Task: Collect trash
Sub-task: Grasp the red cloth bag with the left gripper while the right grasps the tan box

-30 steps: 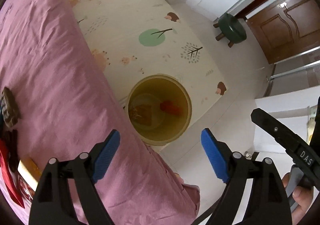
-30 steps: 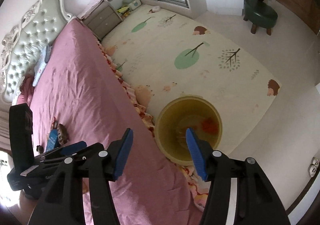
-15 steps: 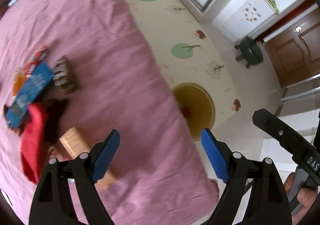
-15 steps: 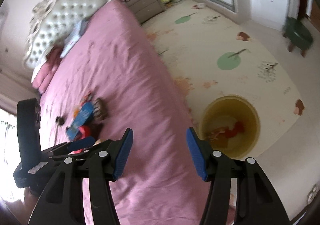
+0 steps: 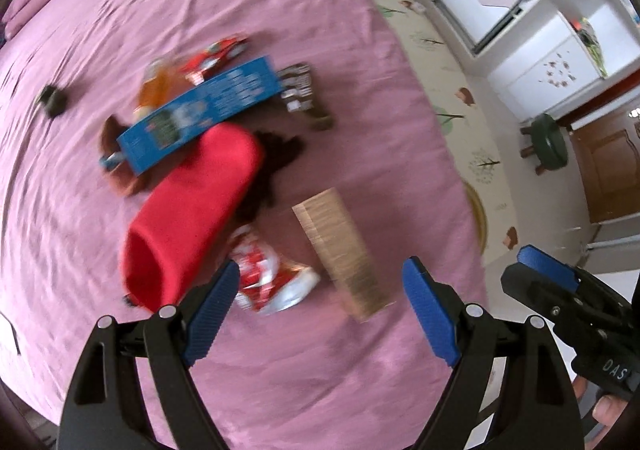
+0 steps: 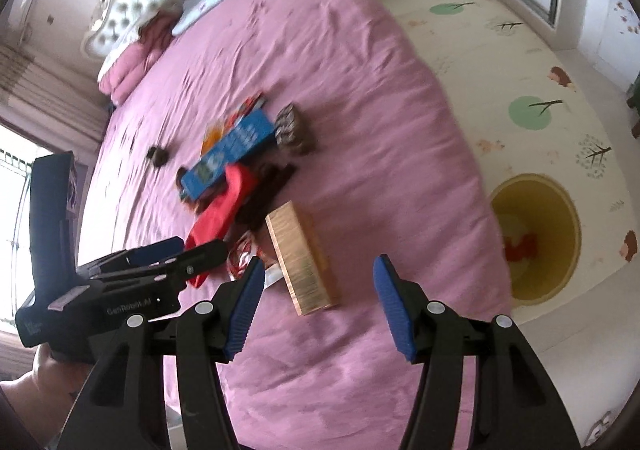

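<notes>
The left gripper [image 5: 322, 308] hung over the pink bedspread [image 5: 280, 9] with its blue fingers [image 5: 212, 314] spread wide and nothing between them. The right gripper [image 6: 320, 304] hovered beside it — its jaws had just been opening a little, and they too were empty.

Just beyond both lay the trash. A gold box [image 6: 300, 260] sat nearest, with a crumpled red-and-white wrapper [image 5: 266, 276] just beside it. Farther on, a red cloth [image 5: 192, 217] lay partly under a blue carton [image 5: 200, 113], with a dark wrapper [image 5: 300, 89] and smaller scraps close around. Off the bed's edge, on the patterned floor mat [image 6: 520, 49], stood the yellow bin [image 6: 536, 238] — red scraps already in its bottom.
</notes>
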Tool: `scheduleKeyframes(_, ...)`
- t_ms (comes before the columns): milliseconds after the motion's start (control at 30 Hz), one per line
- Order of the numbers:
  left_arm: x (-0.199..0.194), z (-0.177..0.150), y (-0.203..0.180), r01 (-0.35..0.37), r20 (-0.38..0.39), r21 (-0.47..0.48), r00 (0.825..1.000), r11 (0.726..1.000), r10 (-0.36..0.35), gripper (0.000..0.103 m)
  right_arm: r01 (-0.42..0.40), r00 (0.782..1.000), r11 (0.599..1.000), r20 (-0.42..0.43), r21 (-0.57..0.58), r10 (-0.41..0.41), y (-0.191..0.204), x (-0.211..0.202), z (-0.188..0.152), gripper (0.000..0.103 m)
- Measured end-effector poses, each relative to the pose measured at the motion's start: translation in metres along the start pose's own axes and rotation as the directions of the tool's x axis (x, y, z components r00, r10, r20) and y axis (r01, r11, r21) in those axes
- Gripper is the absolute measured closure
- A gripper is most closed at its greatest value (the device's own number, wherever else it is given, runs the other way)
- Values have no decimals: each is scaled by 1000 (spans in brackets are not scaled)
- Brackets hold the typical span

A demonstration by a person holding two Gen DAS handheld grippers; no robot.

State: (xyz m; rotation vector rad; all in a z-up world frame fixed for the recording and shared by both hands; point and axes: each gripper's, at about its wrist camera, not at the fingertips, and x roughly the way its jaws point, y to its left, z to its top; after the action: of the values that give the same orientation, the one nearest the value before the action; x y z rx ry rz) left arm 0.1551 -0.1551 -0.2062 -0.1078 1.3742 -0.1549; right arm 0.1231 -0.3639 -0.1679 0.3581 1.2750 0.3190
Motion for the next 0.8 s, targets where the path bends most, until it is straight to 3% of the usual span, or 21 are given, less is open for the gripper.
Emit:
scheduleKeyframes(133,7,-10,33,-38,-14,-32,999,999,38,20,1,999,1000,-50,-21,-2,20,27,-9,45)
scheduleKeyframes(467,36,-24,100,-113,-76,-80,991,990,107,20,80,987,991,-133,-109,-95,50,84,-13,44)
scheduleKeyframes(800,77,-15,110,-230,-88,81,968,970,237,15,165,962,980,-200,-109,-184,43,137,4,43)
